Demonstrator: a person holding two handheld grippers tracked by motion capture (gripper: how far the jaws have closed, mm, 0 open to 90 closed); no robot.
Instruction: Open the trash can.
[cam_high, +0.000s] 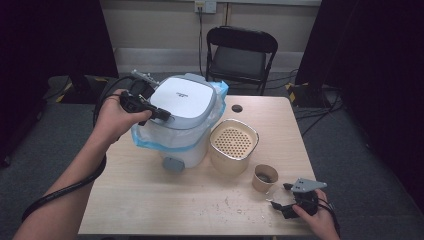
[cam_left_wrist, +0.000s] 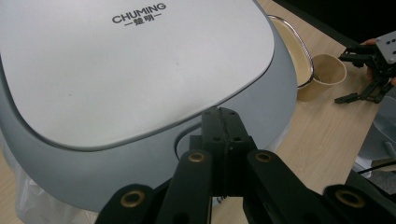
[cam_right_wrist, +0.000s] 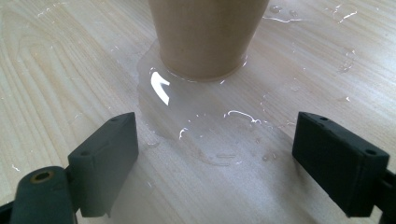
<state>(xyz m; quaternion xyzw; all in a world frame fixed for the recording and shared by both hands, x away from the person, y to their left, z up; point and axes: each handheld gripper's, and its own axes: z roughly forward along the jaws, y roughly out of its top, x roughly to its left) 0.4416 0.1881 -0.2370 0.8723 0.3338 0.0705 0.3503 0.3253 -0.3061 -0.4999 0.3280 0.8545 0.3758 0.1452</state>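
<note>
1. Bin (cam_high: 182, 117) with grey-white lid (cam_left_wrist: 130, 60), bag-lined; left half of table (cam_high: 150, 200).
2. Left gripper (cam_high: 162, 114): jaws pressed together, nothing between, tips at lid's grey rim.
3. Right gripper (cam_high: 281, 202): jaws spread wide, nothing between, low over table at near right corner.
4. Cup (cam_high: 264, 177): upright, just beyond right gripper, standing in clear film (cam_right_wrist: 210, 126) on table.
5. Strainer pot (cam_high: 233, 145): between bin and cup, beside both.
6. Chair (cam_high: 241, 55): beyond table's far edge.
</note>
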